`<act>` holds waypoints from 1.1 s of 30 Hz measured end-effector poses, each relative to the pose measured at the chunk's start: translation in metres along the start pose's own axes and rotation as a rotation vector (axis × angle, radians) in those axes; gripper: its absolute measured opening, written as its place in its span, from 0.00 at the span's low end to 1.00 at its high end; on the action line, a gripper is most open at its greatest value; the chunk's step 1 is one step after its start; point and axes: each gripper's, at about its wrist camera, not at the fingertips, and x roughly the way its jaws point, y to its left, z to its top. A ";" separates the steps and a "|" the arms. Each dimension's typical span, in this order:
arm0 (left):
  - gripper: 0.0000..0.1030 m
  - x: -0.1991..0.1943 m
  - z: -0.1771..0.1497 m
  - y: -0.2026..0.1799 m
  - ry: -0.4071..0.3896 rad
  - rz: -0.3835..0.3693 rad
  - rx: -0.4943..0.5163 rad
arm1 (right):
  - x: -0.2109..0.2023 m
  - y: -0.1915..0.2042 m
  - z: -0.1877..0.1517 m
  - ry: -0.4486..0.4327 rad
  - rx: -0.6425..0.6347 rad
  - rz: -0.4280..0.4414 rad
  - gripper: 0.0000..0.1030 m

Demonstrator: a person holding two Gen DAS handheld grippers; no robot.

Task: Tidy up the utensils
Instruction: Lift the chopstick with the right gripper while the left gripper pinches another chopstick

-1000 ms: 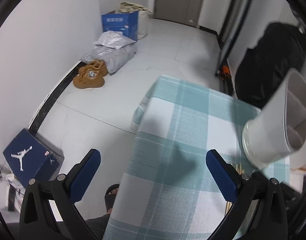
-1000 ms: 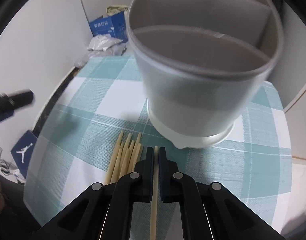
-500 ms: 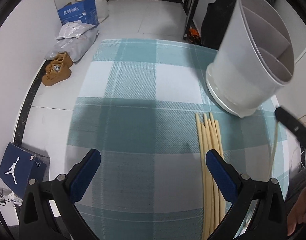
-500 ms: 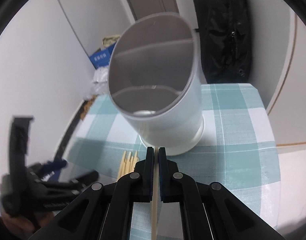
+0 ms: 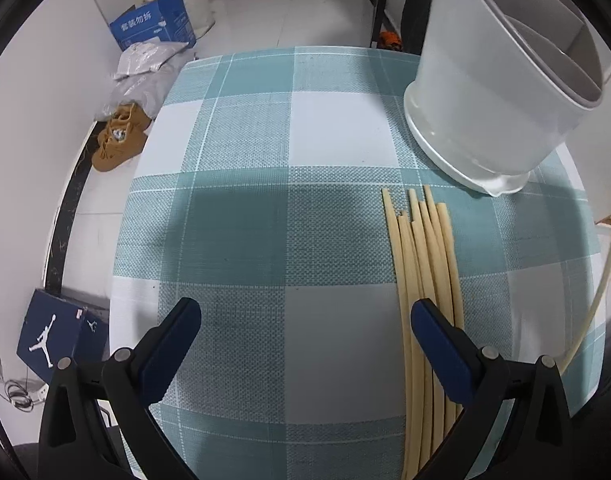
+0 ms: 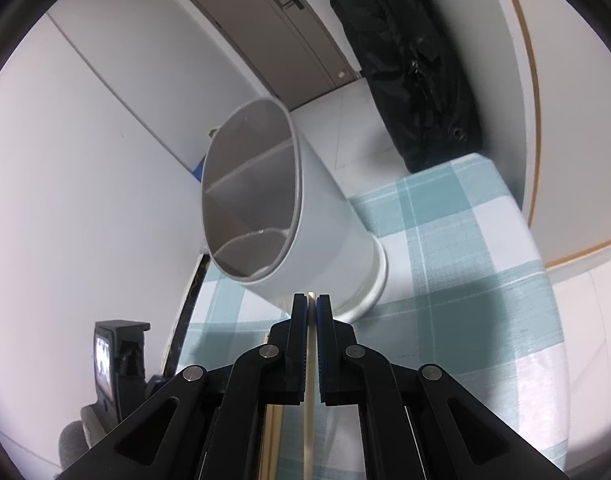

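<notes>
A white utensil holder (image 5: 501, 92) with inner dividers stands at the far right of the checked tablecloth (image 5: 289, 208); it also shows in the right wrist view (image 6: 289, 204). Several pale chopsticks (image 5: 425, 280) lie in a bundle in front of it. My left gripper (image 5: 305, 320) is open and empty above the cloth, its right finger (image 5: 437, 340) over the bundle. My right gripper (image 6: 312, 304) is shut on one chopstick (image 6: 309, 380), held in the air in front of the holder's open mouth. That chopstick also shows at the right edge of the left wrist view (image 5: 597, 296).
On the floor to the left are a blue shoe box (image 5: 61, 340), brown shoes (image 5: 121, 136), grey bags (image 5: 145, 68) and a blue carton (image 5: 157, 26). A black bag (image 6: 417, 60) hangs behind the table. The other hand-held device (image 6: 113, 360) shows at lower left.
My right gripper has lifted its chopstick off the table and tilted up toward the holder's mouth. My left gripper has swung from the floor side over the cloth beside the bundle.
</notes>
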 end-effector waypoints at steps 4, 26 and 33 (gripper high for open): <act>0.99 0.003 0.001 -0.002 0.004 0.038 -0.002 | -0.002 -0.003 0.001 -0.009 -0.007 0.002 0.03; 0.06 0.002 0.020 -0.038 -0.033 -0.081 0.133 | -0.013 0.002 0.007 -0.022 -0.034 0.018 0.03; 0.02 -0.004 0.025 -0.031 -0.068 -0.124 0.096 | -0.015 0.010 0.003 -0.034 -0.084 0.013 0.03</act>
